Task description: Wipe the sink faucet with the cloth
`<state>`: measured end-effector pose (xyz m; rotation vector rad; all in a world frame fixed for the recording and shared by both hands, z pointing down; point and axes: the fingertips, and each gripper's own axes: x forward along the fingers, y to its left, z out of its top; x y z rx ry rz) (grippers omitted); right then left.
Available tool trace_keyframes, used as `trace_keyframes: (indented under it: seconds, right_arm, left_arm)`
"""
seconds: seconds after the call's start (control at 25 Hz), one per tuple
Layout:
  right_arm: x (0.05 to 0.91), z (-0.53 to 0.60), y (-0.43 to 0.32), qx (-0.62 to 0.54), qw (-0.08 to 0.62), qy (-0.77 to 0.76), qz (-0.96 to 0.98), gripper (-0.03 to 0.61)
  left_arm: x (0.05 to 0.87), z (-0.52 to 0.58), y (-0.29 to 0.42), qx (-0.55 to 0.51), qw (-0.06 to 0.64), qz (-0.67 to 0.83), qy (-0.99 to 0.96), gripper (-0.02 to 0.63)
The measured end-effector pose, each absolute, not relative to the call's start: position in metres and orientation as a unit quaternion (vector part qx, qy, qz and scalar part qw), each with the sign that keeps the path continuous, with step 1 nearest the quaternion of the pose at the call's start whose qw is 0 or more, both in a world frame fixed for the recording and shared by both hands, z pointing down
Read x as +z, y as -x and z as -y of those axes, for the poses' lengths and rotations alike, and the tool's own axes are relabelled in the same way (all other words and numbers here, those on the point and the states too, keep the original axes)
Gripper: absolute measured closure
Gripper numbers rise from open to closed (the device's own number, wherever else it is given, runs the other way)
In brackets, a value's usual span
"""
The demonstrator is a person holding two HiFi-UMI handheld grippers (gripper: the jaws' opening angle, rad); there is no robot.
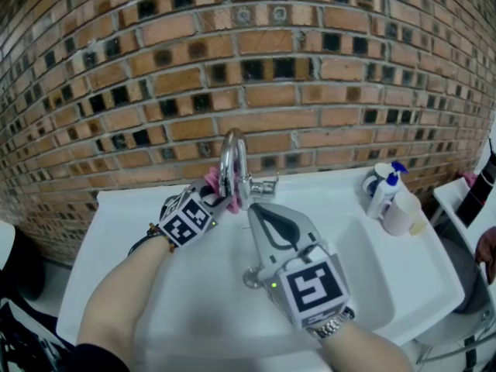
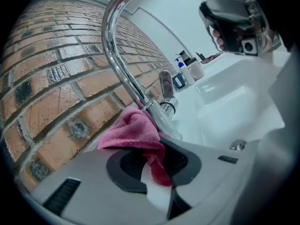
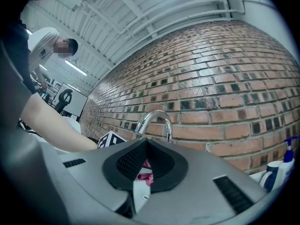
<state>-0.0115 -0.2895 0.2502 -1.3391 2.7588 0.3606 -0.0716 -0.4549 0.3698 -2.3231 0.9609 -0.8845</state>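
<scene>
Holding the cloth (image 1: 211,181) in my left gripper (image 1: 229,201), head view: jaws part-closed, clamped on it, cloth against the faucet (image 1: 232,157) low on the neck, wall side. Right gripper (image 1: 254,210) hangs over the sink (image 1: 116,208) just in front of the faucet, jaws fully together, empty.

Left gripper view: cloth bunched between my jaws, touching the neck just above the base, beside the lever (image 2: 165,83).

Right gripper view: jaws closed on nothing, faucet arch beyond.

To wipe well, my call: firm grip, wrap cloth round the neck, run up the arch to the spout, then lever and base. Right gripper out of the way.
</scene>
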Motion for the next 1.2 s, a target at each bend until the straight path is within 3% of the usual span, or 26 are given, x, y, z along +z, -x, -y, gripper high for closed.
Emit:
trace_keyframes:
  seconds: [1.2]
  right_arm:
    - [0.257, 0.314, -0.018, 0.064, 0.035, 0.473, -0.878, 0.566]
  left_arm:
    - [0.392, 0.414, 0.064, -0.353, 0.226, -0.31, 0.854, 0.535]
